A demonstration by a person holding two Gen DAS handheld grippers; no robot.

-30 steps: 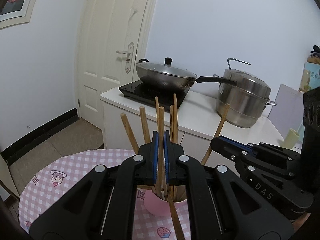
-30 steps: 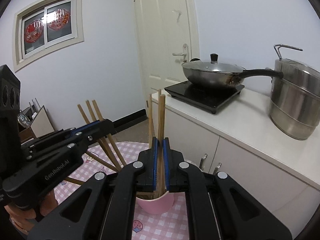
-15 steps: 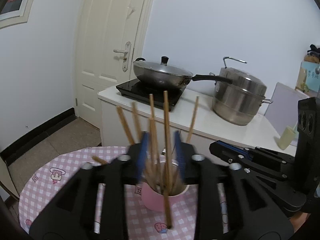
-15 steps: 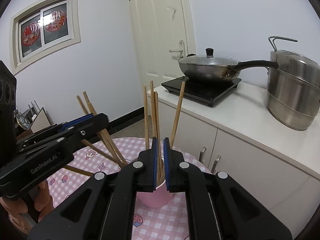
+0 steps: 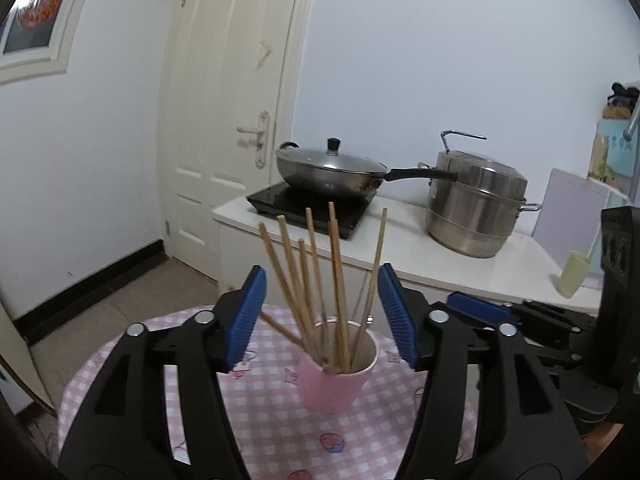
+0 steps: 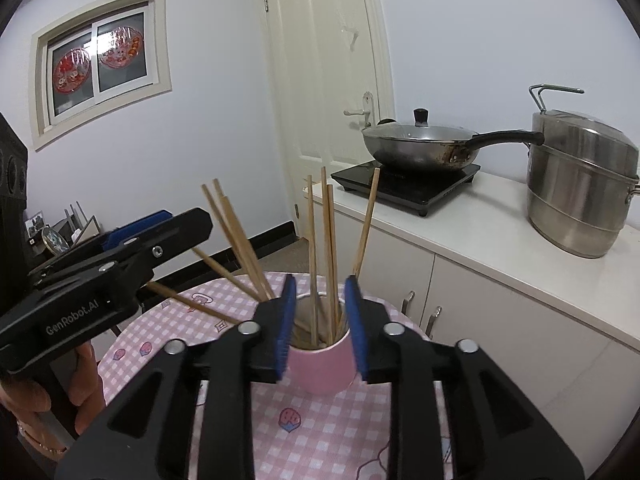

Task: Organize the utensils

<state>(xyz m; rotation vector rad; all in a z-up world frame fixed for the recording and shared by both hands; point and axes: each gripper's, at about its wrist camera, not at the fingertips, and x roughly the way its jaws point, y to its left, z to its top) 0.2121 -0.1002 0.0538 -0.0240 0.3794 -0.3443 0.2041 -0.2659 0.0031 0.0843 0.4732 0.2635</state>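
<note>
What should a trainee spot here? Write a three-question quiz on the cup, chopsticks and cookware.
1. True or false: wooden chopsticks stand in the pink cup.
2. What does the lidded wok sit on? A: the checked tablecloth. B: the black cooktop. C: the floor.
3. Fill in: the steel steamer pot stands on the white ____.

Key: 1 true; 2 B; 3 counter.

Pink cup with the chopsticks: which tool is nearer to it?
Right, it seems. The right tool, opening, flanks the pink cup; the left tool, also opening, hangs off to its side, chopsticks between its pads.
</note>
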